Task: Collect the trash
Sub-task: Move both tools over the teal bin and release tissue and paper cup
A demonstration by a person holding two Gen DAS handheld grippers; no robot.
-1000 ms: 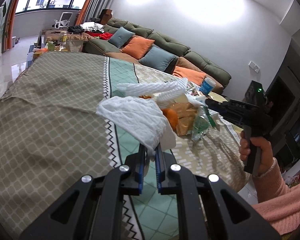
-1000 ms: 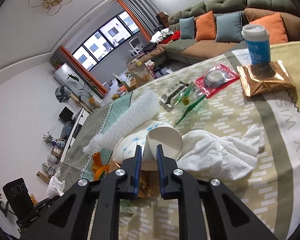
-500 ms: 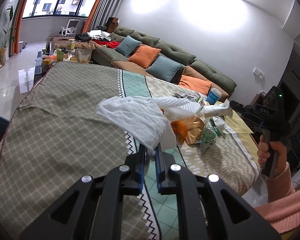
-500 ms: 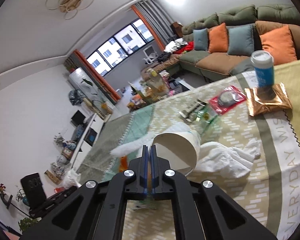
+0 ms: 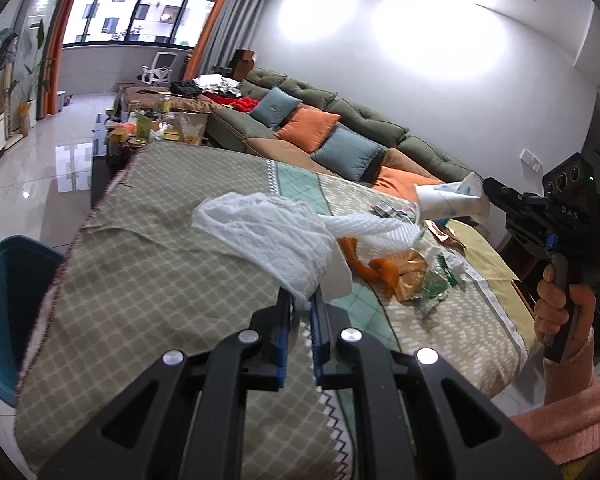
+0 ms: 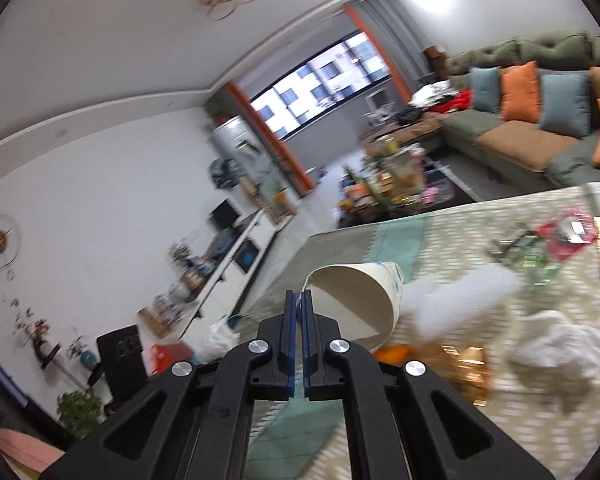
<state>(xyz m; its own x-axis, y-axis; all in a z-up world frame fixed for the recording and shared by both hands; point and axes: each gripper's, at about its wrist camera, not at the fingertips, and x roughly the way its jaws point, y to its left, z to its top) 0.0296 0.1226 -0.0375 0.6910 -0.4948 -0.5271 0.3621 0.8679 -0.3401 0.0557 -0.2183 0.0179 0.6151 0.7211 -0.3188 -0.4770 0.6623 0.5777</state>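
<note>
Left tool [image 5: 299, 300] pinches a crumpled white tissue [image 5: 276, 236] above the desk [image 5: 148, 264], while right tool [image 6: 299, 300] clamps a paper cup's [image 6: 360, 304] rim.

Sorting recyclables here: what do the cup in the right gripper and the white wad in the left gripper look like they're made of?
Cup: likely paper, matte cream inside, thin wall pinched flat, printed outside. White wad: soft, textured and crumpled, probably tissue or paper towel, possibly thin cloth.

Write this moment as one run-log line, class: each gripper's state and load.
left gripper: shut on white tissue, above table | right gripper: shut on paper cup rim, cup lifted off table | bin: beside table
</note>
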